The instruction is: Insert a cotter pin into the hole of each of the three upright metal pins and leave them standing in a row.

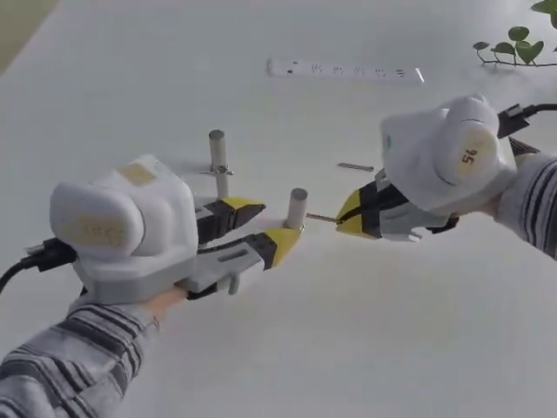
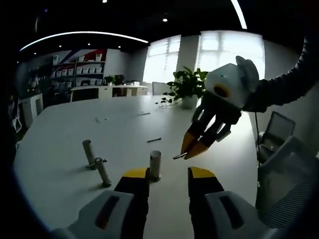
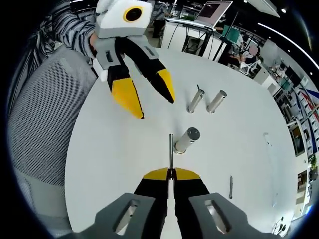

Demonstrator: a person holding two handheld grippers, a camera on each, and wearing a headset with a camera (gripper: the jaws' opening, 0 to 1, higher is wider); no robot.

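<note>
The cotter pin (image 3: 171, 149) sat pinched in the fully closed jaws of the right gripper (image 1: 341, 219), its free end pointing at and just beside the nearest upright metal pin (image 1: 297, 207) on the white table (image 1: 348, 331). The left gripper (image 1: 277, 220) had its jaws spread wide and held nothing, one tip close by that pin's base. Behind stood a bare pin (image 1: 217, 148) and a fitted pin (image 1: 222, 185) with a cotter through it, and a loose cotter (image 1: 355, 166) lay near.
</note>
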